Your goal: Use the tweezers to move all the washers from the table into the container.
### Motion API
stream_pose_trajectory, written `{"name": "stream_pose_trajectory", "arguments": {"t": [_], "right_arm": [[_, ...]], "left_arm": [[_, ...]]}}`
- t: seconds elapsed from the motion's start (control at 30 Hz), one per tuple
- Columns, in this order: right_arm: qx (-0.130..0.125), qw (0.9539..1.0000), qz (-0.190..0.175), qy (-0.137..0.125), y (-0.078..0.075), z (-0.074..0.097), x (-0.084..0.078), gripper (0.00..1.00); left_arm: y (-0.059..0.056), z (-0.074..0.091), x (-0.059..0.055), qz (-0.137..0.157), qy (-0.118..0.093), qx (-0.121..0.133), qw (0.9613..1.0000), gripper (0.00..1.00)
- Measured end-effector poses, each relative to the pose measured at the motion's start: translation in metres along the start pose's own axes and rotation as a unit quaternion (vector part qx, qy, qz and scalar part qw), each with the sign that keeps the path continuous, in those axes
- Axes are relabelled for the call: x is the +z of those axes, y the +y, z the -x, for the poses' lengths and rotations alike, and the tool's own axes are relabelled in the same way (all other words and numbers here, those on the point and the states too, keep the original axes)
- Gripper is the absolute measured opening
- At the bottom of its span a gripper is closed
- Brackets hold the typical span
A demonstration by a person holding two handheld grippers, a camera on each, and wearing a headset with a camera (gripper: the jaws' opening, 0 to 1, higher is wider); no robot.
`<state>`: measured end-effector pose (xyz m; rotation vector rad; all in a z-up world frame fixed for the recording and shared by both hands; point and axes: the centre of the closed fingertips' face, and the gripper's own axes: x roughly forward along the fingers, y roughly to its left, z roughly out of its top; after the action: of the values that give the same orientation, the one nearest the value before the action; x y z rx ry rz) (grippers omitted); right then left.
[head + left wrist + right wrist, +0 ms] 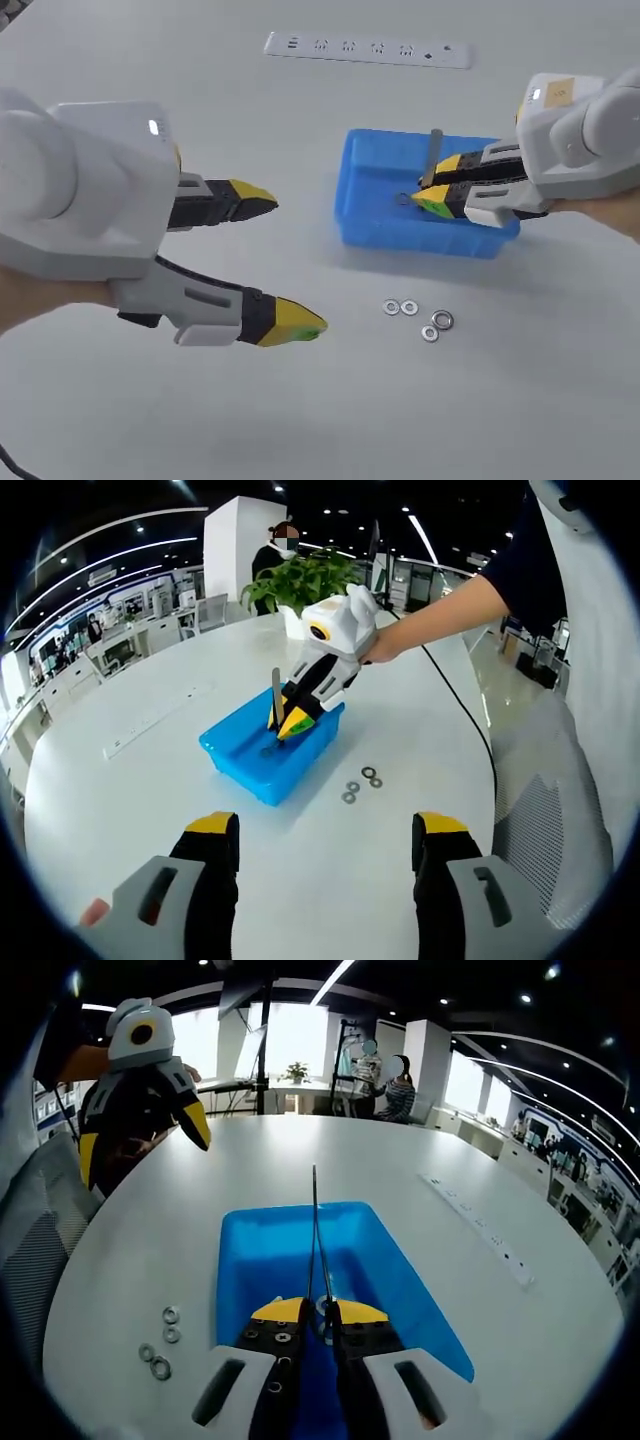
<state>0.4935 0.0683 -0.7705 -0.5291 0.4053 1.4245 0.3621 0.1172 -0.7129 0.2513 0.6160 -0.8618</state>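
White table (150, 420) carries power strip (367, 49) behind container (400, 236); left claw (290, 262) gapes, right claw (430, 187) clamps tweezers (436, 150).

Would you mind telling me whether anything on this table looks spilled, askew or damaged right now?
Nothing stands out. The blue container sits flat and looks intact, four washers lie in a loose cluster on the table just beside it, and the right gripper holds the tweezers above the container.

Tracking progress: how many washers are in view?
5. Four washers cluster on the table near the blue container; one lies inside it, by the tweezers. The right claw may hide more.
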Motion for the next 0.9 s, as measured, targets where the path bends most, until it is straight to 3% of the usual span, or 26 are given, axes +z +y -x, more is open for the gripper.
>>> {"name": "stream_pose_trajectory", "arguments": {"t": [0.2, 0.3, 0.37, 0.53, 0.7, 0.77, 0.83, 0.9], "right_arm": [[-0.002, 1.0000, -0.002, -0.004, 0.001, 0.001, 0.001, 0.11], [-0.001, 1.0000, -0.002, -0.005, 0.001, 0.001, 0.001, 0.11], [0.000, 1.0000, -0.002, -0.006, 0.001, 0.001, 0.001, 0.11], [-0.002, 0.9999, 0.001, -0.011, 0.000, 0.001, 0.005, 0.11], [-0.003, 0.9999, 0.003, -0.014, 0.000, 0.003, 0.008, 0.11], [-0.003, 0.9998, 0.004, -0.018, 0.001, 0.005, 0.010, 0.11], [-0.003, 0.9998, 0.006, -0.019, 0.001, 0.006, 0.011, 0.11], [-0.003, 0.9998, 0.007, -0.019, 0.001, 0.007, 0.012, 0.11]], "left_arm": [[0.002, -0.002, 0.006, -0.003, -0.005, -0.003, 1.0000, 0.76], [0.011, -0.007, 0.016, -0.011, -0.012, -0.002, 0.9999, 0.76], [0.016, -0.010, 0.021, -0.028, -0.007, -0.001, 0.9996, 0.75], [0.038, -0.024, 0.054, -0.029, -0.050, 0.007, 0.9983, 0.75], [0.051, -0.043, 0.071, -0.044, -0.054, 0.001, 0.9975, 0.72], [0.055, -0.051, 0.081, -0.059, -0.073, -0.013, 0.9955, 0.70], [0.049, -0.058, 0.087, -0.074, -0.076, -0.021, 0.9942, 0.66], [0.051, -0.064, 0.089, -0.099, -0.065, -0.020, 0.9927, 0.62]]}}
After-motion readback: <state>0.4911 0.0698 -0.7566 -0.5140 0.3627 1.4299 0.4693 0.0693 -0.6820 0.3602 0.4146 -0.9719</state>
